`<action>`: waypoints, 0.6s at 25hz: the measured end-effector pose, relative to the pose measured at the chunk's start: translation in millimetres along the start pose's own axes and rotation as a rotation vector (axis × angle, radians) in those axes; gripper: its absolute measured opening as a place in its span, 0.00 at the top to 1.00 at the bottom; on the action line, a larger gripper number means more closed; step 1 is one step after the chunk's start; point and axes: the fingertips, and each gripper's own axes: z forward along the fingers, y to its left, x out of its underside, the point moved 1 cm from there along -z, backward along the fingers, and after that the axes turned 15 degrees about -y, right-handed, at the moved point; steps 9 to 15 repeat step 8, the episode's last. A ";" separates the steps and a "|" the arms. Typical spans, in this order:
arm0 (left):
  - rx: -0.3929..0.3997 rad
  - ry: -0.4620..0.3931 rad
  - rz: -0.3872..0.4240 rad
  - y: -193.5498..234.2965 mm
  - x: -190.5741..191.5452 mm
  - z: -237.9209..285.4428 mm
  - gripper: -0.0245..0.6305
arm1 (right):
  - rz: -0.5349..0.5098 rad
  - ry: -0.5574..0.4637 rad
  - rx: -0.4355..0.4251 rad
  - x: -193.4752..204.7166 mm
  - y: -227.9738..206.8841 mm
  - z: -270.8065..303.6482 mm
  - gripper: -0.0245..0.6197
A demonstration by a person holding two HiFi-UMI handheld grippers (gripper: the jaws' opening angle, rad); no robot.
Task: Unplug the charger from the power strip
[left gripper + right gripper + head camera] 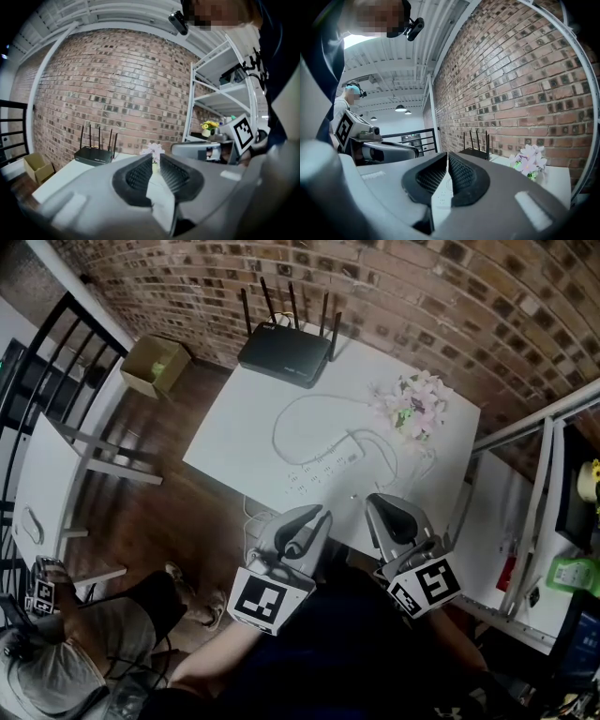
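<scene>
A white power strip (323, 468) lies in the middle of the white table (234, 437). A white cable (281, 427) loops from its right end, and I cannot make out the charger itself. Both grippers hover at the table's near edge, short of the strip. My left gripper (317, 516) has its jaws a narrow gap apart with nothing between them; in the left gripper view (156, 158) the flowers show through the gap. My right gripper (374, 500) is shut and empty, its tips (446, 154) together above the strip (442, 197).
A black router (284, 352) with antennas stands at the table's back edge, and a bunch of pale flowers (412, 404) at its right. A cardboard box (155, 365) sits on the floor at left. White shelving (539, 512) flanks the right. Another person (56, 662) is at lower left.
</scene>
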 end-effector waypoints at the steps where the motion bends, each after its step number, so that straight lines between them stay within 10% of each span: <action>1: 0.000 0.000 0.000 0.0 0.3 0.6 0.88 | 0.000 0.001 0.002 0.5 -0.8 -0.1 0.93; 15: 0.009 0.003 0.002 1.5 1.5 5.0 0.88 | 0.004 0.010 0.012 3.1 -5.0 2.2 0.93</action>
